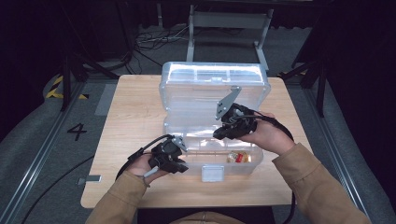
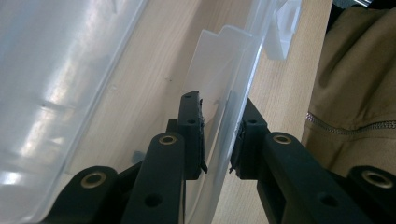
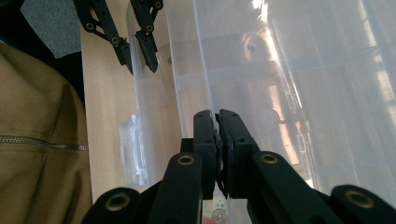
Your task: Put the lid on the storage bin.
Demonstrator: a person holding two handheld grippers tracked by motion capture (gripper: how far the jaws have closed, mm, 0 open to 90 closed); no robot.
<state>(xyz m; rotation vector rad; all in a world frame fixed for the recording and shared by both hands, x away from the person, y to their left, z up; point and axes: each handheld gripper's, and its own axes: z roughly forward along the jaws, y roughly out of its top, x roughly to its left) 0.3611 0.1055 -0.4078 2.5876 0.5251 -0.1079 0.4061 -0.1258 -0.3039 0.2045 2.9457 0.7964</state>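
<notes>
A clear plastic organiser box (image 1: 187, 135) stands open on the wooden table, its lid (image 1: 215, 86) raised at the back. My left gripper (image 1: 182, 165) is at the box's front left corner. In the left gripper view its jaws (image 2: 217, 140) stand open astride the thin front wall (image 2: 243, 70), one inside and one outside. My right gripper (image 1: 219, 135) reaches into the box from the right. Its jaws (image 3: 217, 116) are shut on a thin clear divider (image 3: 203, 56). The left gripper (image 3: 137, 51) shows far off in that view.
A small red and yellow item (image 1: 238, 157) lies in the front right compartment, also glimpsed as a colourful item (image 3: 217, 215) under my right jaws. A white latch (image 1: 212, 173) hangs on the front wall. The bare wooden table (image 1: 130, 107) extends left of the box.
</notes>
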